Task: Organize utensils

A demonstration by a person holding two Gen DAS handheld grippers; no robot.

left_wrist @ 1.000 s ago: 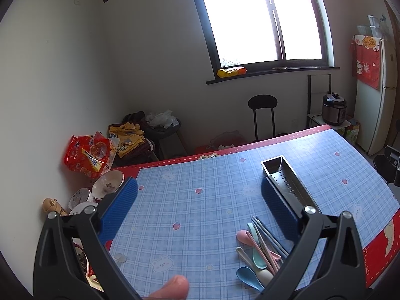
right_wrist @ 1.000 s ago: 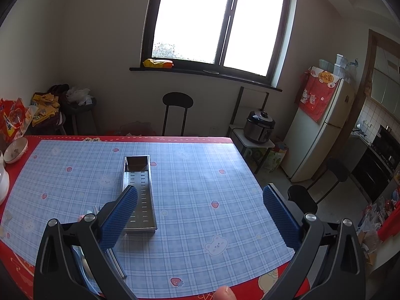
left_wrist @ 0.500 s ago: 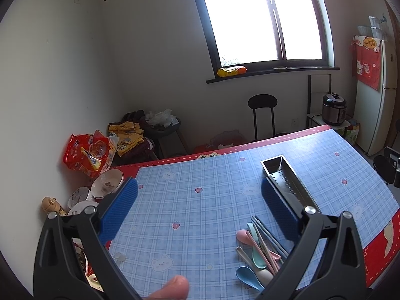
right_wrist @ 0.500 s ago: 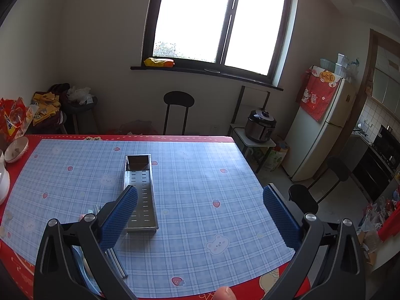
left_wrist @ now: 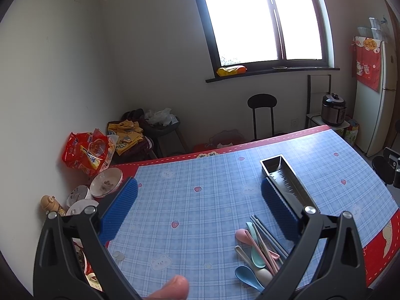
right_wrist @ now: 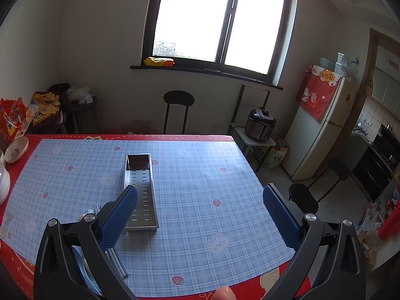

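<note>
Sunlit kitchen, window ahead; a blue checked tabletop carries the steel tray, empty as far as I can tell. I hold both tongs spread and empty above it: left tongs, right tongs. Nothing is sorted yet. Spoons and chopsticks lie heaped just beside the tray's near end; next I should lower onto one piece.

1. In the right wrist view the metal tray sits slightly higher in the frame than a second ago
2. The window there has also crept slightly upward and rightward
</note>
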